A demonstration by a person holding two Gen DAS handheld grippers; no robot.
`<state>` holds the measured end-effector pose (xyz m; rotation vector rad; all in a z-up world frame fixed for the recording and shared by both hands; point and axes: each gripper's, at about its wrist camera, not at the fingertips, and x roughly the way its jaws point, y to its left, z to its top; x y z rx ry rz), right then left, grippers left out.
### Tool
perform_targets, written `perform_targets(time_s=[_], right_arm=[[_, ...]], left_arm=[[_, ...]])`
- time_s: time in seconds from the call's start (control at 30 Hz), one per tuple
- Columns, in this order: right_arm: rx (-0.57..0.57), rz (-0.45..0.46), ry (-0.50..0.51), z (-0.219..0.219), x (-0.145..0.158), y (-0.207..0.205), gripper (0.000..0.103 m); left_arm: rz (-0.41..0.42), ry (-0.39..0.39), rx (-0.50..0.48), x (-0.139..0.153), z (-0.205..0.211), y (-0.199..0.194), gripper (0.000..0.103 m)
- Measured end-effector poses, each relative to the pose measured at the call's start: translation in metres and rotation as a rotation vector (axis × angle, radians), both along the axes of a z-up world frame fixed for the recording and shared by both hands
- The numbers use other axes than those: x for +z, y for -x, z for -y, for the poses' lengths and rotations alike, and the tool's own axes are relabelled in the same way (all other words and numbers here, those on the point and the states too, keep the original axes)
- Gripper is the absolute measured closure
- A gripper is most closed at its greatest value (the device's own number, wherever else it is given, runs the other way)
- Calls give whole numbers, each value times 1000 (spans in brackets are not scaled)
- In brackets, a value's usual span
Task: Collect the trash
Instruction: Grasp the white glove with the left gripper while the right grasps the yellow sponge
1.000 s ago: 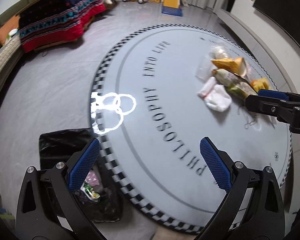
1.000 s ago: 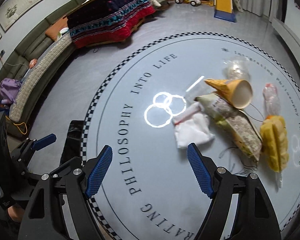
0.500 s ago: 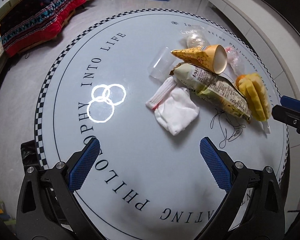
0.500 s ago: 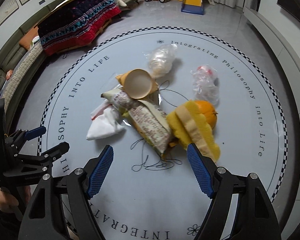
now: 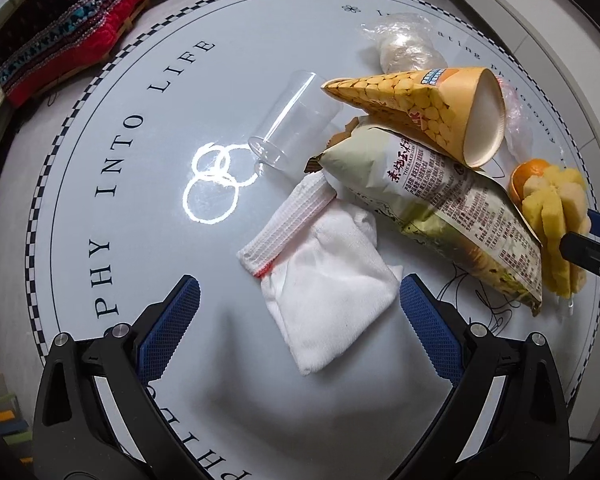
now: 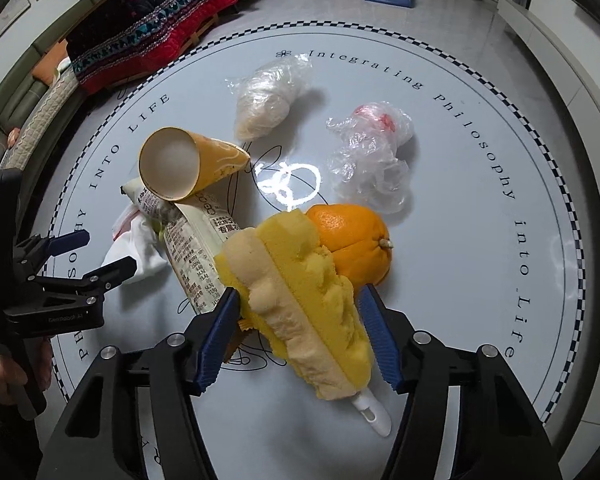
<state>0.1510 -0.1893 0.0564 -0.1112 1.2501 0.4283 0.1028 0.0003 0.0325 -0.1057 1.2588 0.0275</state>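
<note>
1. Left tongs (image 5: 300, 312): jaws wide apart, nothing held, hovering over the round table (image 5: 140, 240). A white cloth pouch (image 5: 324, 280) lies between the blue ribbed pads, soft and folded, with a ribbed cuff and red stitch line.
2. Right tongs (image 6: 296, 336): jaws spread to either side of a yellow sponge (image 6: 300, 292); whether the pads touch it I cannot tell. Sponge is porous, lumpy, long, with a white plastic tab at its near end.
3. Only the right view shows the whole orange (image 6: 352, 244) just behind the sponge, and a crinkled clear plastic bag (image 6: 368, 156) beyond it.
4. Only the left view shows a clear plastic cup (image 5: 292, 120) on its side, past the pouch.
5. Both show a glossy snack bag (image 5: 440, 208) and, leaning on it, a paper cone (image 5: 428, 108).
6. Farthest: wrapped whitish lump (image 6: 268, 96).
</note>
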Motion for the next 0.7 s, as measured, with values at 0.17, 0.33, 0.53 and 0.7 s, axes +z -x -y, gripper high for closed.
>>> perform_targets(time_s=[0.17,0.33,0.53,0.7], right_arm=[[-5,7,-18,2,4,2,57],[-21,16,-46,10,14,8,67],[-50,14,-44,17,18,15,68],[-85,20,-35,19,26,25,68]], left_arm=[[-19,-6,9,-11,4,-11,6],[-7,14,20,-18,5,-12,17],[23,43,-31,-11,12,-4,53],[50,89,-59,-9,9,7,72]])
